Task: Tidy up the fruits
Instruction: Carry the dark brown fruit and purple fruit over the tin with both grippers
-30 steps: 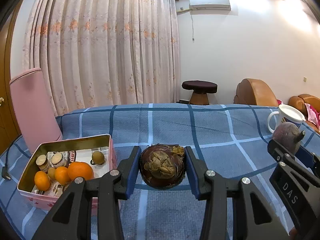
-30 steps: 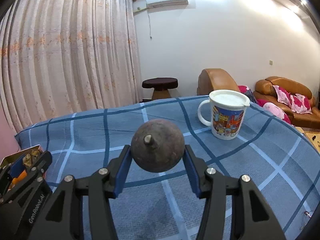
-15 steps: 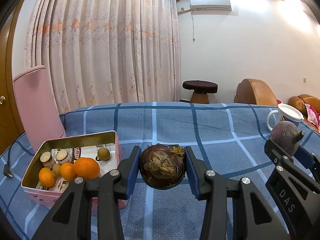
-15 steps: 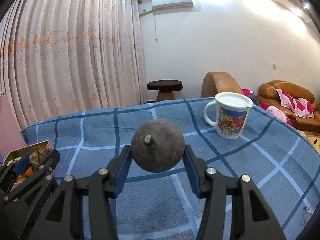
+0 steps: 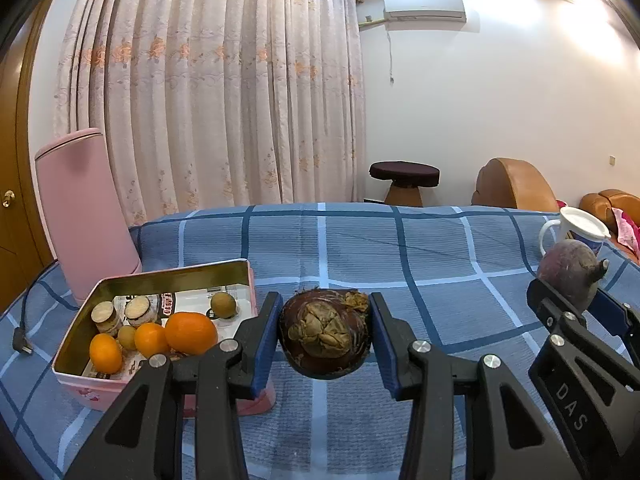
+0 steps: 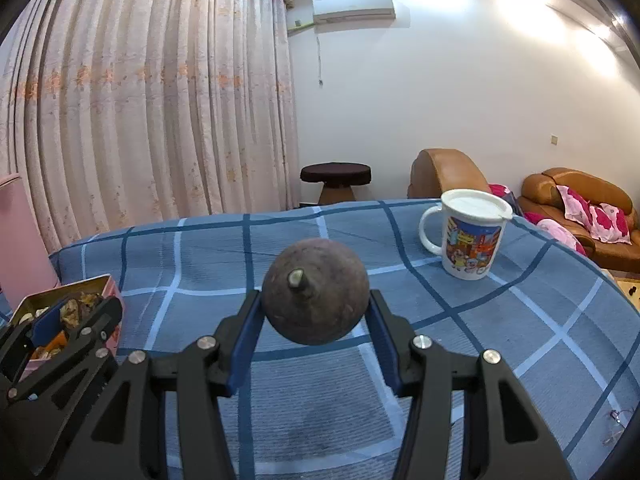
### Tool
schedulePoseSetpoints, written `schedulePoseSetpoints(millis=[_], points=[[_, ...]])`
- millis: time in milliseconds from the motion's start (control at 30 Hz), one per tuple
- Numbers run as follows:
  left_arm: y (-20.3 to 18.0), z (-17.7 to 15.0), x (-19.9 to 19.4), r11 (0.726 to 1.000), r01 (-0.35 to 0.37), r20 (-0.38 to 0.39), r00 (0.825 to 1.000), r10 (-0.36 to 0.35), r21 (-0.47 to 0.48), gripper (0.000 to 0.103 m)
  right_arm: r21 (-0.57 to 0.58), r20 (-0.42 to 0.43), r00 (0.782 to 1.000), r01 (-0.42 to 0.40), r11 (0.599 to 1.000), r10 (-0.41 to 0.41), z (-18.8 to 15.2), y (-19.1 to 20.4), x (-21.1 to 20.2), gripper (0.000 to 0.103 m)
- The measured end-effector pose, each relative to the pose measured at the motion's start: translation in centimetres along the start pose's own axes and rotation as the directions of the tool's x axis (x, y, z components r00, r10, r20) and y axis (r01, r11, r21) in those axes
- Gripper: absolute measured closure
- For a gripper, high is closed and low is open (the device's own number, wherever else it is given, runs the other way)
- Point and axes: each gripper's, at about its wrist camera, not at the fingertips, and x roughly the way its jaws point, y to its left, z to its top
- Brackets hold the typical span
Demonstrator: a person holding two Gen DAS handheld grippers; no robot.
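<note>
My left gripper (image 5: 325,336) is shut on a dark brown mangosteen (image 5: 324,334), held above the blue checked cloth just right of a pink tin box (image 5: 120,386). The box holds oranges (image 5: 191,332), small brown fruits (image 5: 223,305) and small jars. My right gripper (image 6: 316,320) is shut on a round dark purple fruit with a stem (image 6: 315,290), held above the cloth. The right gripper also shows at the right in the left wrist view (image 5: 580,292), the left gripper at the lower left in the right wrist view (image 6: 60,332).
A white cartoon mug with a lid (image 6: 468,236) stands on the cloth at the right. The pink box lid (image 5: 84,216) stands upright behind the box. A black cable (image 5: 24,336) lies at the left edge. A stool and sofas stand beyond the table.
Both grippers have shifted left, so the pink box sits closer to the left gripper and the mug further right. Both fruits stay gripped.
</note>
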Motion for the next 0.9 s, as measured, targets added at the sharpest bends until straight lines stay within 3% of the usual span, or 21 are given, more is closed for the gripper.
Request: schedulePoseSetpoints(millis=[900], points=[[2.9,-0.6,-0.9,1.000,-0.015,0.018,1.000,0.015,0.006,0.058,-0.036,0.000,0.998,-0.055,0.998,0.055,-0.6,3.7,-0.7,0.048]])
